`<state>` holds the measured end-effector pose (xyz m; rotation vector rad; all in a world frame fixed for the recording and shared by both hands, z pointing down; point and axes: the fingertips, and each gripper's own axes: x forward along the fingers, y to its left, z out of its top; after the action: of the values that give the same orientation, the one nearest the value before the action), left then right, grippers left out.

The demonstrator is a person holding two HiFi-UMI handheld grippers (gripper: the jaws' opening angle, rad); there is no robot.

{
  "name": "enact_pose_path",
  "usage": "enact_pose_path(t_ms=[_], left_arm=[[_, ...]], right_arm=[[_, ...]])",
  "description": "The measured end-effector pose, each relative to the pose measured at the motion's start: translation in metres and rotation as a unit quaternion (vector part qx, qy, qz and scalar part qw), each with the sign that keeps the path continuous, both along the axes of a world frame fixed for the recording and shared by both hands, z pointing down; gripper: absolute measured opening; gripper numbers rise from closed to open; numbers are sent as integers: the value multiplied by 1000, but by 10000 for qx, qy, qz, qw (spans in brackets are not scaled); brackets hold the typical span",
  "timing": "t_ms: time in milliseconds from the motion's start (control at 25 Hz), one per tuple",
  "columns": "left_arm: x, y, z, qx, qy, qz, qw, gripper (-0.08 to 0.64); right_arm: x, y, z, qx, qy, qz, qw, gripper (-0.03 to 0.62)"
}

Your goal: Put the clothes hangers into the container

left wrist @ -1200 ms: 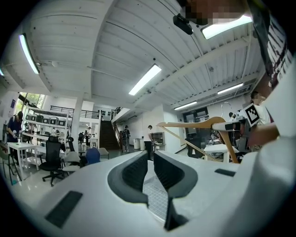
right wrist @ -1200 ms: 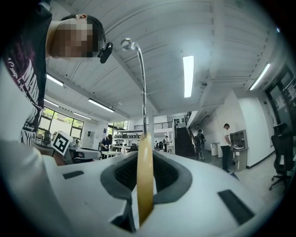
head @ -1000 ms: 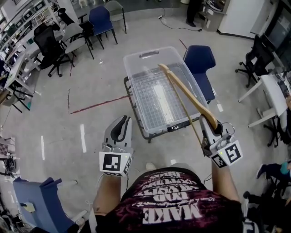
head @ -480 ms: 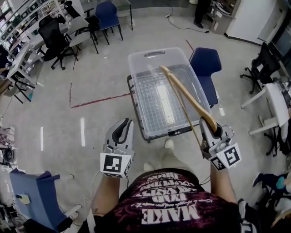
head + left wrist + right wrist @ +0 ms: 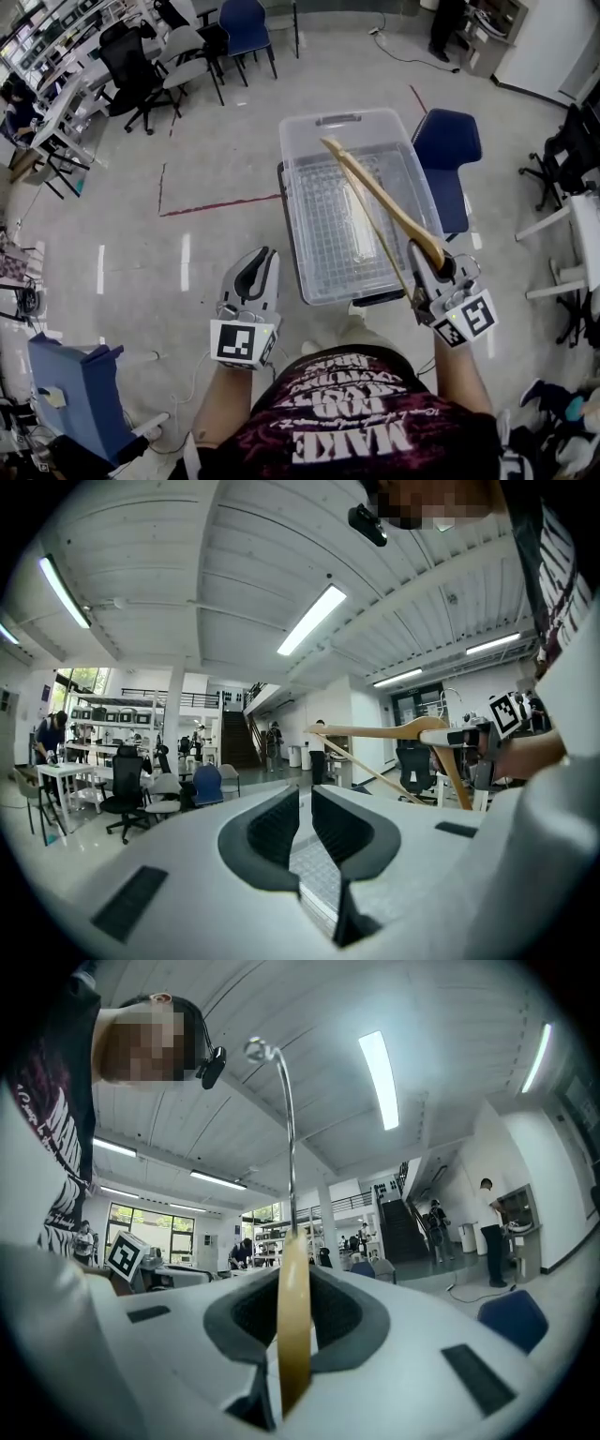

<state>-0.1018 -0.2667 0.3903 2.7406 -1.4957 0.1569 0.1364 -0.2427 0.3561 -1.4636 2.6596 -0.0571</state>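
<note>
A wooden clothes hanger [image 5: 384, 202] slants up over the clear plastic container [image 5: 317, 141], which stands on a low cart in front of me. My right gripper [image 5: 424, 265] is shut on the hanger's near end. In the right gripper view the wooden body [image 5: 293, 1326] stands edge-on between the jaws of the right gripper [image 5: 293, 1335], and the metal hook [image 5: 286, 1129] rises above it. The container's ribbed bottom [image 5: 342, 220] shows nothing else in it. My left gripper [image 5: 259, 267] hangs left of the container, shut with nothing in it [image 5: 306, 822]. From there the hanger [image 5: 375, 731] shows to the right.
A blue chair [image 5: 448, 155] stands right behind the container. Office chairs [image 5: 141, 66] and desks fill the far left. Another blue chair [image 5: 75, 394] is at my lower left, a white table [image 5: 583, 225] at the right. A red tape line [image 5: 220, 203] crosses the floor.
The container has come closer and lower in the head view as I walked toward it. Both grippers keep their pose, and the hanger stays gripped.
</note>
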Motion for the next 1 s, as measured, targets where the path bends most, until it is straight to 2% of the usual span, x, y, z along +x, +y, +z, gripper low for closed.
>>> enact_pose_path(t_ms=[640,800,1000], left_arm=[[10,-58,1,-27,9,-386,9993,46],[10,-64,7,-104,-11,-521,9986,46],[15,-65,8,-154,-58,-626,9979,46]], right_arm=[[14,-89,6,-74,-7,-360,9993,58],[10,-107,25,-136,249,-512,9983,58],[8,-124,66,-462,460,-661,9957,58]])
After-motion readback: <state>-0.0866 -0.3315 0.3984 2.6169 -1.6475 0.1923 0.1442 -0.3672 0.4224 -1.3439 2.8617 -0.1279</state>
